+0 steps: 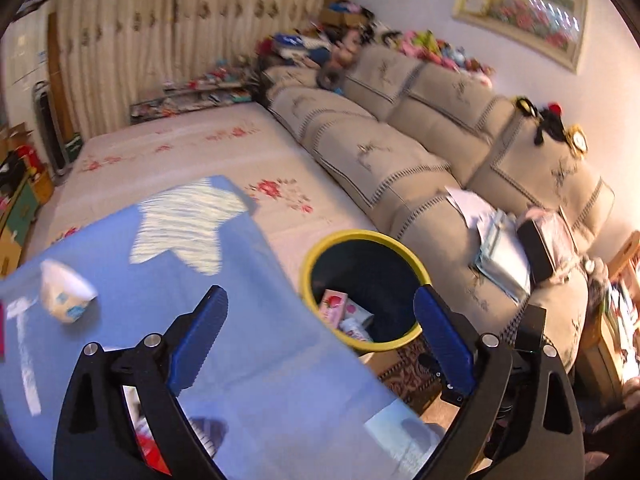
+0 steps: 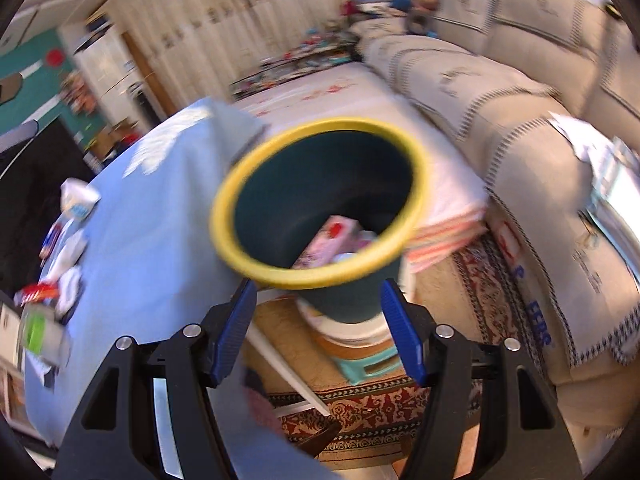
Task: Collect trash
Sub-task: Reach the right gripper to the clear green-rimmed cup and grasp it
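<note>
Two empty tongs, left (image 1: pixel 320 316) wide open, right (image 2: pixel 318 312) half open; next, take the white paper cup (image 1: pixel 66 294) to the yellow-rimmed dark bin (image 1: pixel 362 240).

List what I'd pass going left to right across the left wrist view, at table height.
White cup → blue tablecloth → yellow-rimmed bin → stack of papers on the sofa.

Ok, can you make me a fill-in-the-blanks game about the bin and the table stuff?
1. The trash bin has a ____ rim.
2. The cloth on the table is light ____.
3. The pink carton lies ____ the bin.
4. The left gripper has its jaws ____, with nothing between them.

Missing words: yellow; blue; inside; open
</note>
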